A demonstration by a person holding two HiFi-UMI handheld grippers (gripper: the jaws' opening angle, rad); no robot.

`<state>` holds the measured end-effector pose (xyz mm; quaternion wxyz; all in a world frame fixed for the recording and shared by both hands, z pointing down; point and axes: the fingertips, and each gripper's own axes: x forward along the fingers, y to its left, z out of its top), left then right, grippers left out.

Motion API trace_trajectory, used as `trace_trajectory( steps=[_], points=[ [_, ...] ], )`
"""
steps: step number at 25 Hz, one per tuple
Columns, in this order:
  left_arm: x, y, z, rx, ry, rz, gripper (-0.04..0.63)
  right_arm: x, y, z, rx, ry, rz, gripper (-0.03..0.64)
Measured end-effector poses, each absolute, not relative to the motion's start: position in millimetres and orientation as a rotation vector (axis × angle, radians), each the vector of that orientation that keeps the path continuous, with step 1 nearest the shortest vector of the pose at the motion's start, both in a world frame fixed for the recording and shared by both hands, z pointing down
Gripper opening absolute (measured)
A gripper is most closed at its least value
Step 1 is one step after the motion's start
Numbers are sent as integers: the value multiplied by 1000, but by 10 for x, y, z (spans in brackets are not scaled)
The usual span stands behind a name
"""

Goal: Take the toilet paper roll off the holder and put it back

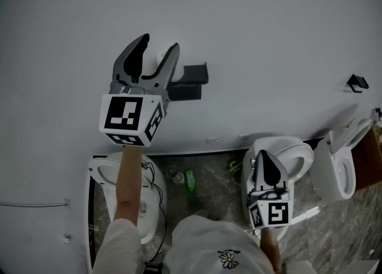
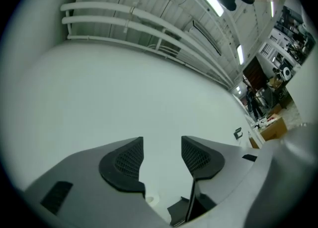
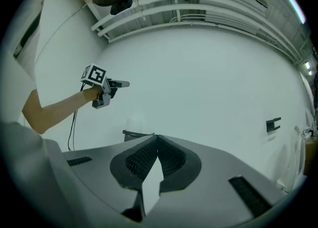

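Reaching up toward the white wall (image 1: 268,40), the left gripper (image 1: 159,43) sits at about ten o'clock in the head view. Its jaws stand moderately apart and its marker cube faces the camera above a bare forearm (image 1: 128,189). At eight o'clock, beneath that arm, is a white toilet (image 1: 102,171). The left gripper view (image 2: 161,142) shows only blank wall between the ribbed pads (image 2: 124,161), so the fingers hold nothing. The toilet paper roll (image 1: 161,61) shows in the gap between the jaws in the head view. It sits at the left end of the black holder (image 1: 192,79), which is fixed to the wall at the roll's three o'clock. From the left gripper's own camera the roll (image 2: 151,199) lies low, at six o'clock, under the jaws and not between them. A green bottle (image 1: 190,181) lies on the floor near centre. At five o'clock the right gripper (image 1: 263,154) hangs low over a second toilet (image 1: 298,150). Its jaws are pressed together on nothing (image 3: 156,137). A third toilet (image 1: 340,168) and another small black holder (image 1: 357,83) stand at three o'clock.
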<state>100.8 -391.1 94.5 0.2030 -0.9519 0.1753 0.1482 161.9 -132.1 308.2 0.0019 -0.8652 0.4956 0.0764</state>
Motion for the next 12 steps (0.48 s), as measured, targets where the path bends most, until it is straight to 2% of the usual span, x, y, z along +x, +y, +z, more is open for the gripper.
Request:
trace_trajectory(
  steps=[5,7,12],
  points=[
    [631,-3672,927,-2580,570,474,94,1584,-1395,3060,-2667,1604,263,8],
    [467,-3547,959,-2560,601,518,43,1571,-1449,3058,-2648,1625,269,9],
    [94,-3196,1169,-2534,693,581,18,1495,-1545,3072,-2628,1688,289,9]
  ],
)
